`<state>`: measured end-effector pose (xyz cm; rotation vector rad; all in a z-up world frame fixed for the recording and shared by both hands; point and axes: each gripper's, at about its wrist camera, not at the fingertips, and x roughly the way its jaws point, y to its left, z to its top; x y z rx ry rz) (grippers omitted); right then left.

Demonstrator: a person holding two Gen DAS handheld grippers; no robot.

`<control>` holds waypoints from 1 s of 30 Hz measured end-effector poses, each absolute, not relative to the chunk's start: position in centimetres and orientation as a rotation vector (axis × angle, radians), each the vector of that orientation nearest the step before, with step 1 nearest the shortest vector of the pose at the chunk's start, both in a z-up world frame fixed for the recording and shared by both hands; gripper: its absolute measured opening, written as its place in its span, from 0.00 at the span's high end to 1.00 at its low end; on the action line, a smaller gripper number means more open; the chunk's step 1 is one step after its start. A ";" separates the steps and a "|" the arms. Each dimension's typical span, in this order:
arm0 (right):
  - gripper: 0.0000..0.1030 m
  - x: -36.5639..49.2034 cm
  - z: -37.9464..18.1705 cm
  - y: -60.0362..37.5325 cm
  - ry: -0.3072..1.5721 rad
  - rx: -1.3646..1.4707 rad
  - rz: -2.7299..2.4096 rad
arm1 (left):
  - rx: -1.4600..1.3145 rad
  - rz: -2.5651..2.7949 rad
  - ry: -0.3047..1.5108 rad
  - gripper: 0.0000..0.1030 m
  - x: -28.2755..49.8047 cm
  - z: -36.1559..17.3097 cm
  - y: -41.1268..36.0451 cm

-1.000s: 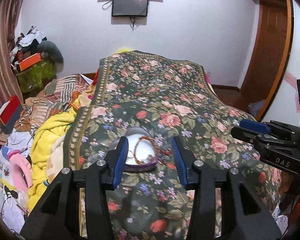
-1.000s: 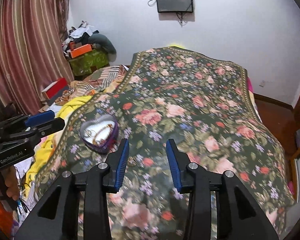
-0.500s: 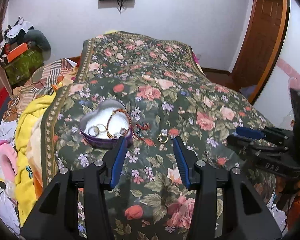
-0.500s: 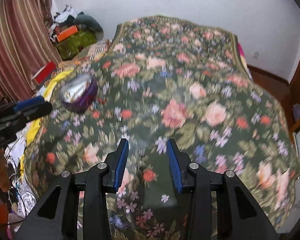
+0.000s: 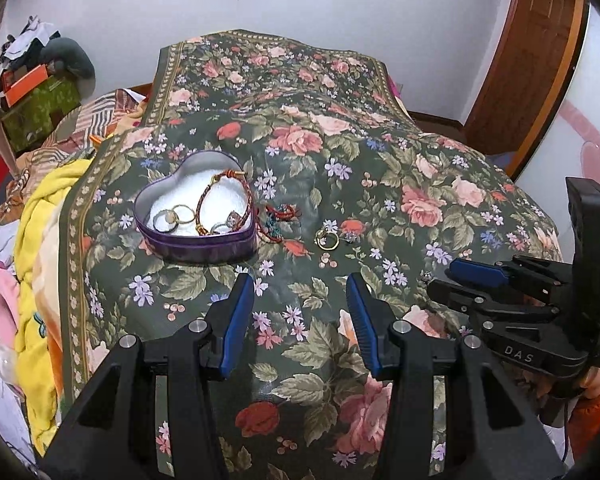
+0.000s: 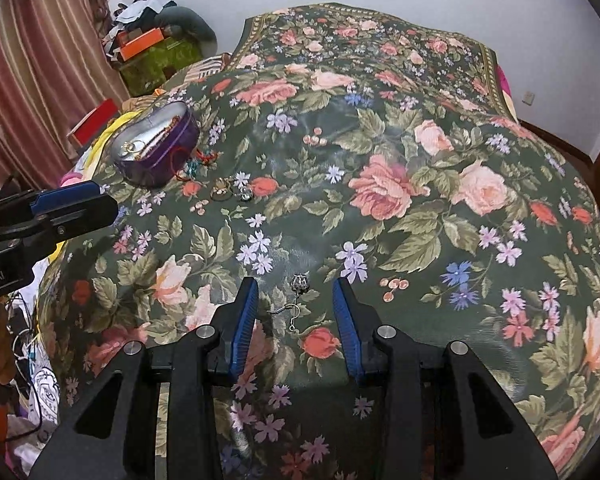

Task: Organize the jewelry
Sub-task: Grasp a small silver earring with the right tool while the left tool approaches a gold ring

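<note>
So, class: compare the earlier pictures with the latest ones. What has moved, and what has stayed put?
Both grippers pulled back and tilted down over the bedspread. The right gripper swung right, away from the heart tin, and now frames a silver earring between open fingers. The left gripper stayed open and empty. Tin, bracelets and gold ring have not moved.

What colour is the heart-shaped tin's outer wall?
Purple; the heart-shaped tin has a silvery inside. Left wrist view shows it best.
</note>
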<state>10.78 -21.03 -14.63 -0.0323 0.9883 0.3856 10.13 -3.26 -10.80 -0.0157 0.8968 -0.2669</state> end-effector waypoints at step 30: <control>0.91 11.9 -12.0 -22.6 0.897 0.050 0.404 | 0.015 -0.289 0.948 0.54 12.2 -12.5 -5.6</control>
